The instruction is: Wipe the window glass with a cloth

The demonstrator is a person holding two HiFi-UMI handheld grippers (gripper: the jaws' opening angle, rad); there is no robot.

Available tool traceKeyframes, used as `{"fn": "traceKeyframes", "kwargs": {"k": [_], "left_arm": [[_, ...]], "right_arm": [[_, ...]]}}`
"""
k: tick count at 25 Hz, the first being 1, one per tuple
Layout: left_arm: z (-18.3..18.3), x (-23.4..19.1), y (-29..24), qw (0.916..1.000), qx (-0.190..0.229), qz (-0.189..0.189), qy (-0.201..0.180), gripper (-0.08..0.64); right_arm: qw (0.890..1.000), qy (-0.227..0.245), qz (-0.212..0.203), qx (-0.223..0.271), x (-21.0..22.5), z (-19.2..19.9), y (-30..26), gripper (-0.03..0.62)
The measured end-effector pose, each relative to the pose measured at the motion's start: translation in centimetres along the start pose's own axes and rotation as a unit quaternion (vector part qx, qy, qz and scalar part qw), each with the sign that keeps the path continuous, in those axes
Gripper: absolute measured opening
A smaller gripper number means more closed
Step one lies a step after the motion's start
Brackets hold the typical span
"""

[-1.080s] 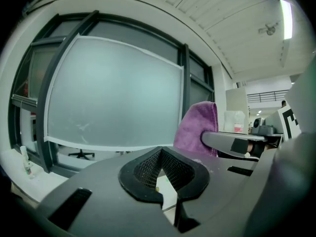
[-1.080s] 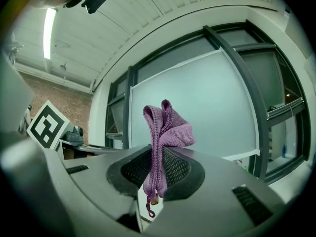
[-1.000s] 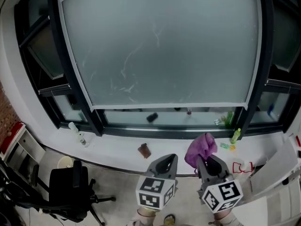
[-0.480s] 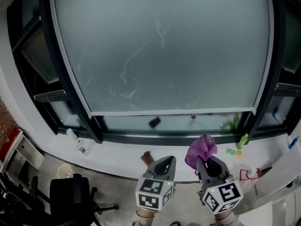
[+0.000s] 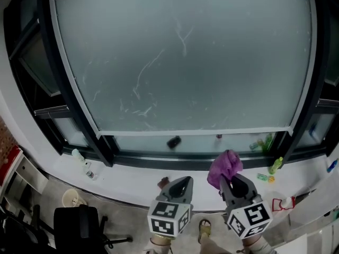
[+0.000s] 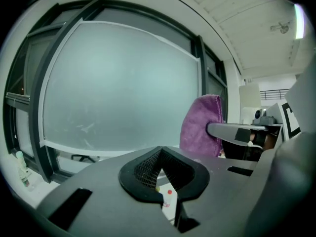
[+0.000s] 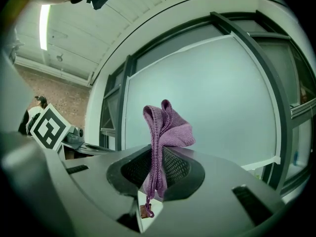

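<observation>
A large frosted window pane (image 5: 185,57) with pale scratch-like streaks fills the head view, framed in white and dark bars. My right gripper (image 5: 229,182) is shut on a purple cloth (image 5: 224,168), which bunches up above its jaws short of the glass. That cloth (image 7: 163,132) rises between the jaws in the right gripper view. My left gripper (image 5: 177,187) is shut with nothing in it, to the left of the right one. In the left gripper view the purple cloth (image 6: 200,125) shows at the right, before the pane (image 6: 118,98).
A white sill (image 5: 132,171) runs below the window. On it lie a small dark object (image 5: 173,141), a brown item (image 5: 163,183), a clear bottle (image 5: 80,157), green bottles (image 5: 267,141) and small bits at the right. A black chair (image 5: 79,224) stands at the lower left.
The view has tilted up and closer to the window, so the pane looks larger and the sill sits lower. Both grippers keep their places, the cloth still held.
</observation>
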State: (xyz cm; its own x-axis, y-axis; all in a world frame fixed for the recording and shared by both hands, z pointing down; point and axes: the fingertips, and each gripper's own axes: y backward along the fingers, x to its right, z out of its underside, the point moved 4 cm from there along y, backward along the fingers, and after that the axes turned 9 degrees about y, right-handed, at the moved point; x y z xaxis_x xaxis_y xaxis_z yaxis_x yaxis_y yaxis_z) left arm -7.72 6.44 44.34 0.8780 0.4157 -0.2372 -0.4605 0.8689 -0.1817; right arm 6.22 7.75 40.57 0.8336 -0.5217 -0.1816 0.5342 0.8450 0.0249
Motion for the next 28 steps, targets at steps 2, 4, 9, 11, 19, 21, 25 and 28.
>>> {"fn": "traceKeyframes", "kwargs": {"k": [2,4,9,11,19,21,25,28], "left_arm": [[-0.6,-0.9,-1.3,1.0000,0.002,-0.004,0.000,0.005],[-1.4,-1.9,-2.8,0.9999,0.007,-0.009,0.002,0.005],[-4.2,-4.5,-6.8,0.9997,0.015,-0.019,0.000,0.005],[-5.3,-5.4,-8.5,0.9997,0.017,-0.020,0.002,0.005],[-10.1,-8.4,-16.1,0.9993,0.031,-0.019,0.002,0.005],[-11.0,-9.1,-17.8,0.9993,0.033,-0.020,0.001,0.005],[-12.7,-10.4,-20.9,0.9991,0.035,-0.023,-0.001,0.005],[-13.6,-11.2,-22.8,0.9991,0.034,-0.027,-0.003,0.005]], "right_arm": [[1.000,0.003,-0.003,0.004,0.9,0.0,-1.7,0.052],[1.000,0.006,-0.008,0.008,2.0,-0.2,-3.6,0.052],[0.999,0.019,-0.022,0.020,4.8,-1.3,-9.1,0.052],[0.999,0.027,-0.028,0.023,5.9,-1.8,-11.3,0.052],[0.993,0.090,-0.067,0.046,11.2,-5.4,-20.7,0.052],[0.989,0.116,-0.073,0.059,12.7,-7.1,-22.8,0.052],[0.975,0.192,-0.080,0.080,15.7,-11.6,-26.8,0.052],[0.958,0.263,-0.076,0.085,17.9,-15.2,-29.5,0.052]]}}
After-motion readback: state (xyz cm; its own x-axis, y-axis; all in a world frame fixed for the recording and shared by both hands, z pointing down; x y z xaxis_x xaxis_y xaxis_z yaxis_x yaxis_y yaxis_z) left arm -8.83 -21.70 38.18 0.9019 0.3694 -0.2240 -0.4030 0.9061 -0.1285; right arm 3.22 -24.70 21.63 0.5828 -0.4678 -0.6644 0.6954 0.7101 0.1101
